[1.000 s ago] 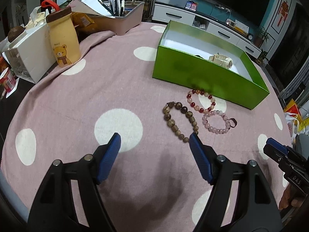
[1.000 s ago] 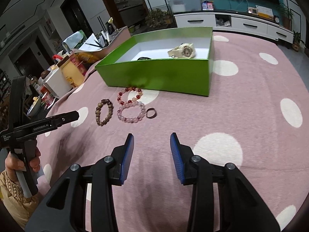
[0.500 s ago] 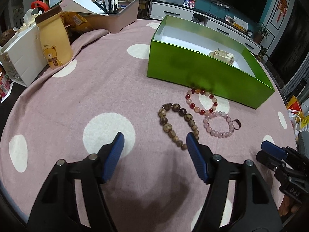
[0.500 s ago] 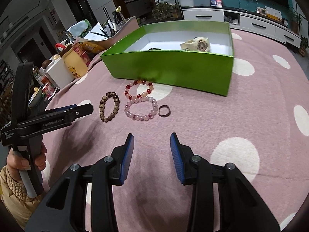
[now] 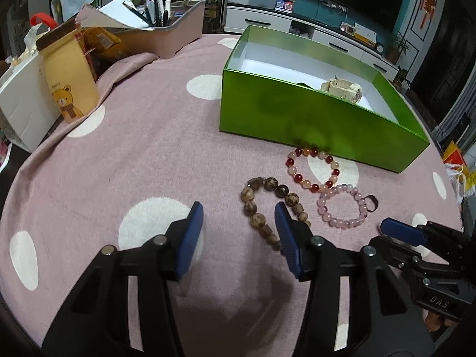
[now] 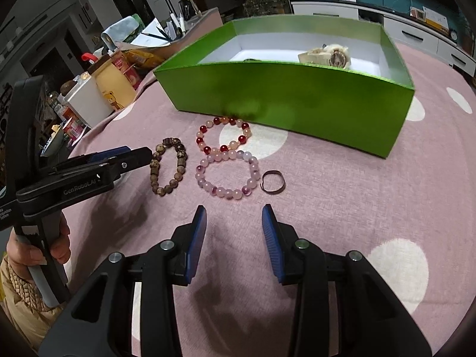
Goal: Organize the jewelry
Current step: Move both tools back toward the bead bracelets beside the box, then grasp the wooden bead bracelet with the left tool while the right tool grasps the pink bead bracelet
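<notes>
Three bead bracelets lie on the pink dotted cloth in front of a green box: a brown wooden one, a red and peach one, and a pale pink one. A dark ring lies beside the pink one. A cream watch lies in the box. My left gripper is open, low over the brown bracelet's near end. My right gripper is open, just short of the pink bracelet.
A yellow bear carton and a white box stand at the left. A pink tray of pens and papers sits at the back. The table edge curves close on the left.
Both grippers have moved forward toward the bracelets. The left gripper's jaws have narrowed and now reach the brown bracelet. The right gripper is closer to the pink bracelet.
</notes>
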`<state>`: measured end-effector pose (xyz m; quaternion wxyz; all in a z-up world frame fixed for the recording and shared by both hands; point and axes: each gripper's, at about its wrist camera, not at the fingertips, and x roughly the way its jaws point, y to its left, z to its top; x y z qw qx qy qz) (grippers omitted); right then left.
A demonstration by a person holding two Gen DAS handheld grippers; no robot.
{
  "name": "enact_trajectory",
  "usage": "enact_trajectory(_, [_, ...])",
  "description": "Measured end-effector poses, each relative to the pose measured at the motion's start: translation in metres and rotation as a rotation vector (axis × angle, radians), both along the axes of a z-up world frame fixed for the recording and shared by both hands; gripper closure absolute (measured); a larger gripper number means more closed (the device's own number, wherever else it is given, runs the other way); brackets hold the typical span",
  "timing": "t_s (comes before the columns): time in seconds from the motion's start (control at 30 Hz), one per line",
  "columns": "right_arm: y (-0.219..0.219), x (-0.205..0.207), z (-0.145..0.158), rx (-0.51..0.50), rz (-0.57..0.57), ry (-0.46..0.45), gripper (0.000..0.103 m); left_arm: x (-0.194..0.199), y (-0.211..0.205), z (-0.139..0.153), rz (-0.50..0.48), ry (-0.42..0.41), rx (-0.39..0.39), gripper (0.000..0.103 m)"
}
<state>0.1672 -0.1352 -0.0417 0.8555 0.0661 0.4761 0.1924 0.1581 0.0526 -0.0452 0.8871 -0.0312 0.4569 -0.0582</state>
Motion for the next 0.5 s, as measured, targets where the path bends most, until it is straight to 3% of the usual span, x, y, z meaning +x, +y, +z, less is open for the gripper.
enact_trajectory(0.5, [0.011,0.035,-0.003,-0.04,-0.018,-0.016,0.081,0.007,-0.011,-0.015,-0.026,-0.009,0.067,0.062])
